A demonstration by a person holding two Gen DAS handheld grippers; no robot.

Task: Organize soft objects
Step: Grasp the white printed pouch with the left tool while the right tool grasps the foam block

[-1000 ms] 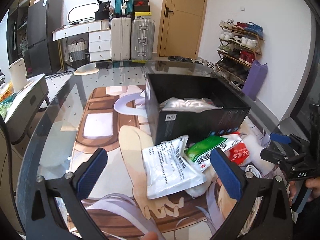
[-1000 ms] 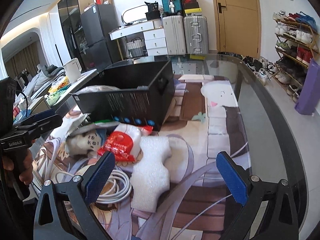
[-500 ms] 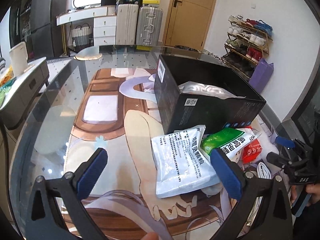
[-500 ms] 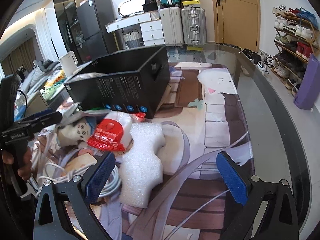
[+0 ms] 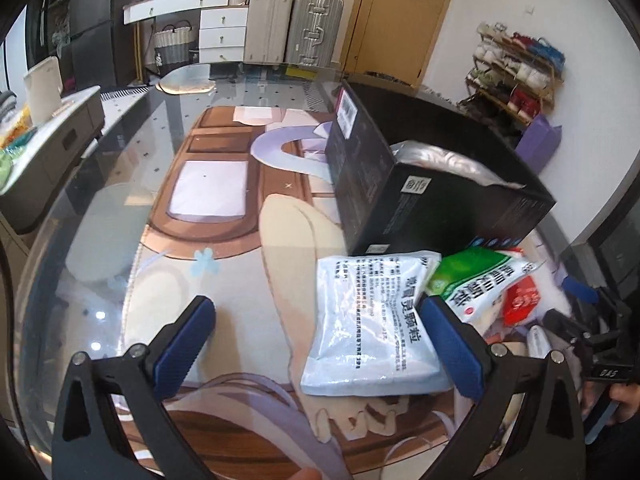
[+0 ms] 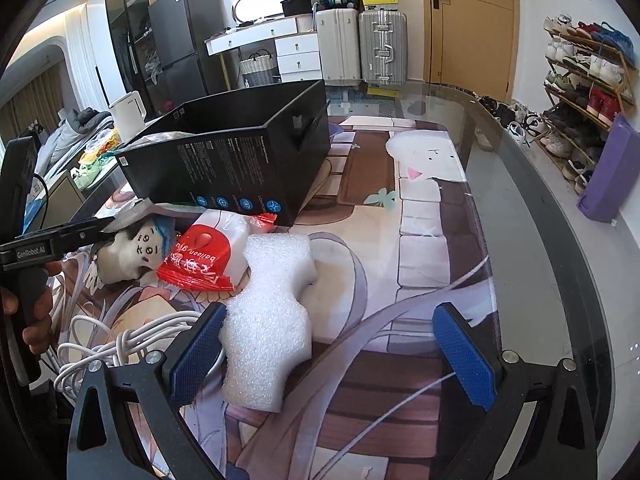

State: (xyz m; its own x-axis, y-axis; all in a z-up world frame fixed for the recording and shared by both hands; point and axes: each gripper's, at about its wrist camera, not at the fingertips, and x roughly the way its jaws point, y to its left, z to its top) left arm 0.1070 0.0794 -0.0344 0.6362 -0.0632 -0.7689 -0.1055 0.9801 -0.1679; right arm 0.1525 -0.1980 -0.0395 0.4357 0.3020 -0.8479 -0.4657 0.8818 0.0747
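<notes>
Left view only: white printed pouch [image 5: 372, 320] and green pouch [image 5: 476, 276] w/ black box [image 5: 436, 204] behind. Right view only: foam block [image 6: 268, 320], red packet [image 6: 204, 260], doll head [image 6: 136, 248], cable [image 6: 120, 348]. Left gripper [image 5: 320, 344] and right gripper [image 6: 332, 356] both released, empty. Vs 0.5 s ago, foam sits nearer right gripper's left pad.

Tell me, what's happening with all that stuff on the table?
A person is tidying soft things into the black box. Both grippers are open and hold nothing. The left gripper hovers by the white packet, next to the green packet. The right gripper hovers by the white foam piece, with the red bag, small doll and white cable nearby. A silver bag already lies inside.
</notes>
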